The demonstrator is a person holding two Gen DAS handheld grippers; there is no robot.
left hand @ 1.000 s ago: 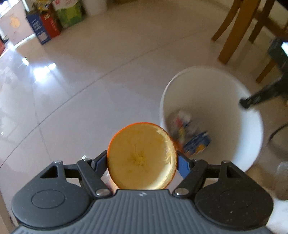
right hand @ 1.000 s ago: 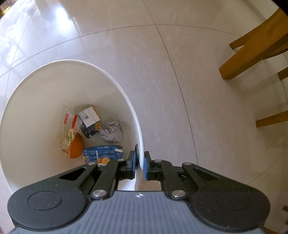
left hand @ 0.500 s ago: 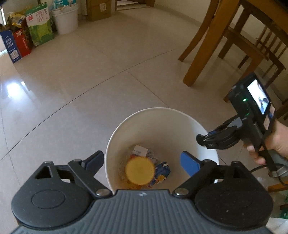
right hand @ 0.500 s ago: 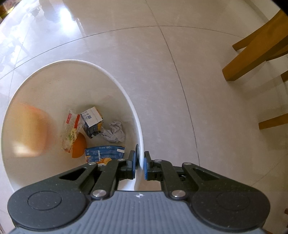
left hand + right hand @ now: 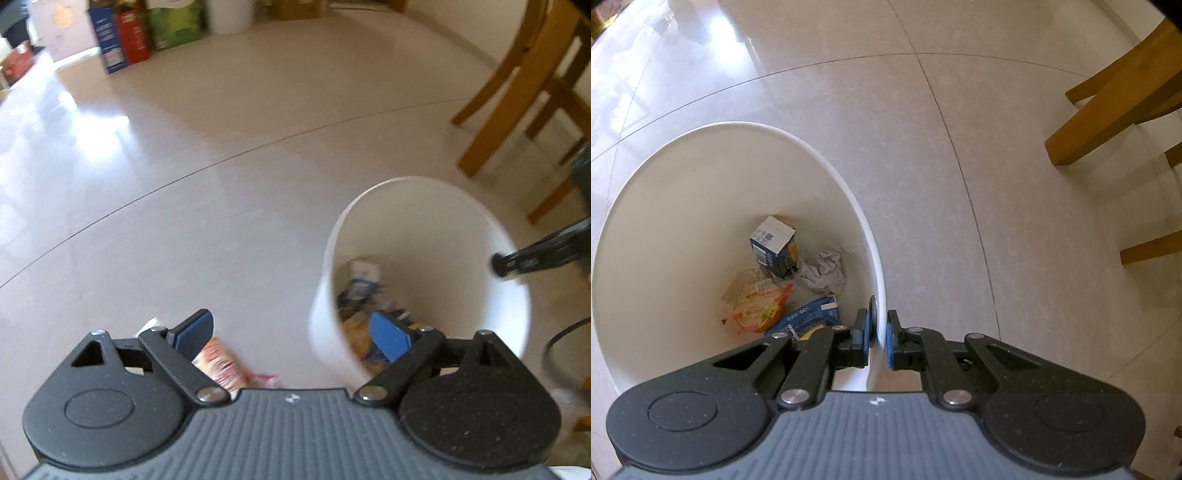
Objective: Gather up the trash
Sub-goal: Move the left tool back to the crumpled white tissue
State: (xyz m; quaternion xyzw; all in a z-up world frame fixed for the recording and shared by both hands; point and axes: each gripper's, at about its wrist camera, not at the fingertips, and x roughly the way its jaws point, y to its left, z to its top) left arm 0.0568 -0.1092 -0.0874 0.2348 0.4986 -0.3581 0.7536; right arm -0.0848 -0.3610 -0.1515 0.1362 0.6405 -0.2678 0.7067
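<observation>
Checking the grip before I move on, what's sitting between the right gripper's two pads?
The white bin's rim; the right gripper is shut on it, one pad inside, one outside. The right wrist view shows this.

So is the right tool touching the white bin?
Touching. The right wrist view shows the right tool shut on the white bin rim, one pad on each side.

White bin stands upright on my floor, holding a small carton, crumpled tissue, and wrappers.

Snack wrapper half hidden behind left gripper; bin contents blurred.
</observation>
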